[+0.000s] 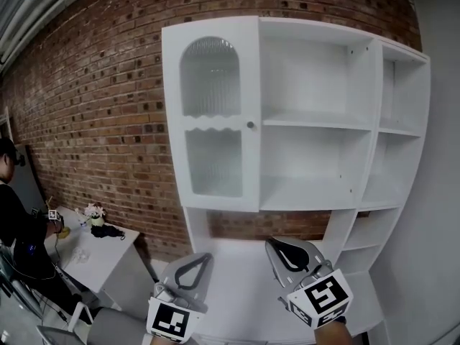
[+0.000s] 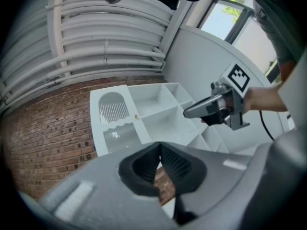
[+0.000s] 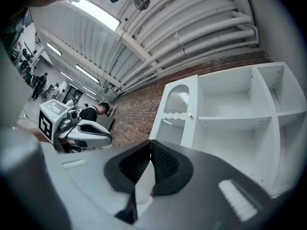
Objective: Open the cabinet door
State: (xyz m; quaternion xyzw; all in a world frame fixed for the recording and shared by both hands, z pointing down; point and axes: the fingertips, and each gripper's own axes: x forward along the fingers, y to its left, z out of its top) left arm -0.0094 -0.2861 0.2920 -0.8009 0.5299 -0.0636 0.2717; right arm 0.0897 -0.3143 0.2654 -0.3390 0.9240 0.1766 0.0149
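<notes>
A white cabinet [image 1: 316, 121] stands against a brick wall. Its door [image 1: 212, 113], with ribbed glass panes, faces me flat at the left of the open shelves. A small round knob [image 1: 250, 125] sits on the door's right edge. Both grippers hang low in front of the cabinet, well short of the door and apart from it. My left gripper [image 1: 200, 259] is shut with nothing in it, its pads meeting at the tip [image 2: 159, 145]. My right gripper [image 1: 275, 244] is shut and empty too [image 3: 150, 143]. The door [image 2: 115, 116] and knob [image 3: 190, 115] show small beyond the jaws.
The cabinet's white lower counter [image 1: 244, 279] lies just beyond the grippers. At the left a person [image 1: 18, 228] stands by a white table [image 1: 100, 257] with small items on it. Narrow side shelves [image 1: 399, 142] fill the cabinet's right end.
</notes>
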